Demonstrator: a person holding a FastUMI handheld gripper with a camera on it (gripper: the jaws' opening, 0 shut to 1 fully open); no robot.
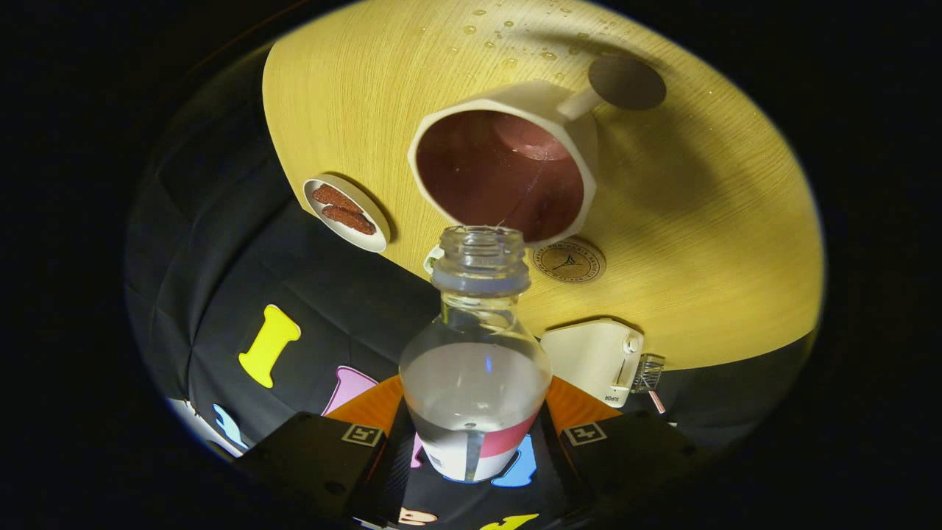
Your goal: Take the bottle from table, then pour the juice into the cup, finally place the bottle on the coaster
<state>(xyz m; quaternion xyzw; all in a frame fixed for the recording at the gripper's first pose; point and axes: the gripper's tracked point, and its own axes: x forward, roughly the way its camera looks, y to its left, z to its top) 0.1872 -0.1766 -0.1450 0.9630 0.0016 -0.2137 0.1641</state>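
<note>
My gripper [475, 449] is shut on a clear plastic bottle [475, 368], gripping its lower body between both fingers. The bottle has no cap and holds clear liquid in its lower half. It is tilted, its open mouth [482, 239] close to the rim of a cream cup [508, 173] with a dark reddish-brown inside and a handle. The cup stands on the yellow wooden table [699, 221]. A round brown cork coaster [569, 260] with a printed emblem lies on the table just beside the cup, beyond the bottle's mouth.
A small white dish [346, 212] with two brown pieces sits near the table edge. A dark round disc [627, 81] lies past the cup's handle. A cream box-shaped device [596, 359] rests by the table edge. Water drops [515, 44] dot the far tabletop.
</note>
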